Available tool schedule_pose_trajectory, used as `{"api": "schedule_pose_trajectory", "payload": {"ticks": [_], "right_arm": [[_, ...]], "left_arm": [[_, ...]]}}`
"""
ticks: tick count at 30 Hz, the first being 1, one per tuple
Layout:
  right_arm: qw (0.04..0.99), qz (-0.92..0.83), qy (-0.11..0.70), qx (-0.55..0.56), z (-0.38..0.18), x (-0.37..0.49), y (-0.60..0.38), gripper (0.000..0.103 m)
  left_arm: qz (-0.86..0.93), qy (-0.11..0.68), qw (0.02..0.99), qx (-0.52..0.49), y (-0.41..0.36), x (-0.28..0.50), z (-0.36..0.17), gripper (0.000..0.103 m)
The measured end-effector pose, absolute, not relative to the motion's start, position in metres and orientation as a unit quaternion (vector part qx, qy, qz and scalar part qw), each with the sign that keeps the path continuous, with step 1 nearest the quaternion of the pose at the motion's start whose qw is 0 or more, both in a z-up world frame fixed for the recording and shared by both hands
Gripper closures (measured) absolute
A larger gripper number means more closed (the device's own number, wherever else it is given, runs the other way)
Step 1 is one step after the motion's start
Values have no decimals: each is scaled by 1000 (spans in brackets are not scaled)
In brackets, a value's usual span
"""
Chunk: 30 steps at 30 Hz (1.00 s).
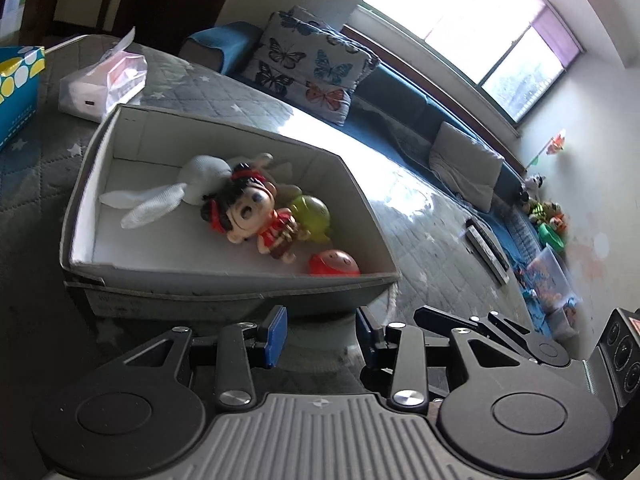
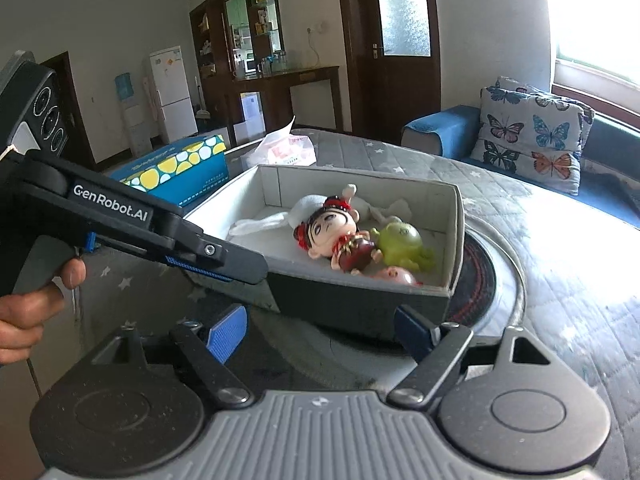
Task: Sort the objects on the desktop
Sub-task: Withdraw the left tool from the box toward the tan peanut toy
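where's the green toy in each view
Left wrist: green toy right of centre, inside the box, behind the red-dressed doll.
Right wrist: green toy right of centre, at the box's right end.
Shared landmark: the doll lying against it.

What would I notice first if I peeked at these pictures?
Probably the open box in the middle of the quilted table, full of toys. A big-headed doll in red lies in the middle of it, with a white bunny on one side, a green toy on the other, and a small red toy near the front wall. Behind the box sits a blue carton with yellow and white spots.
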State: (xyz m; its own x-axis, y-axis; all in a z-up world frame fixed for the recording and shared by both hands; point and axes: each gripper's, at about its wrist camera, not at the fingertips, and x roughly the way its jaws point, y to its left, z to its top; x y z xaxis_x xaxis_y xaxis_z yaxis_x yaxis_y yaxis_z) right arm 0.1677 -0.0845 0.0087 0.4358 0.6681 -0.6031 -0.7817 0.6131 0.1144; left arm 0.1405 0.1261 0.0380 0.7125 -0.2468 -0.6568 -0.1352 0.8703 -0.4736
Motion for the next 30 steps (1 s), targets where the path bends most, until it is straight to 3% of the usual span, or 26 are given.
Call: {"api": "schedule_pose_trajectory", "payload": {"ticks": [30], "right_arm": [[870,381,307,-71,-14,83,-162,9]], "left_arm": [[-32,377,913,-152,56,80,11,63]]}}
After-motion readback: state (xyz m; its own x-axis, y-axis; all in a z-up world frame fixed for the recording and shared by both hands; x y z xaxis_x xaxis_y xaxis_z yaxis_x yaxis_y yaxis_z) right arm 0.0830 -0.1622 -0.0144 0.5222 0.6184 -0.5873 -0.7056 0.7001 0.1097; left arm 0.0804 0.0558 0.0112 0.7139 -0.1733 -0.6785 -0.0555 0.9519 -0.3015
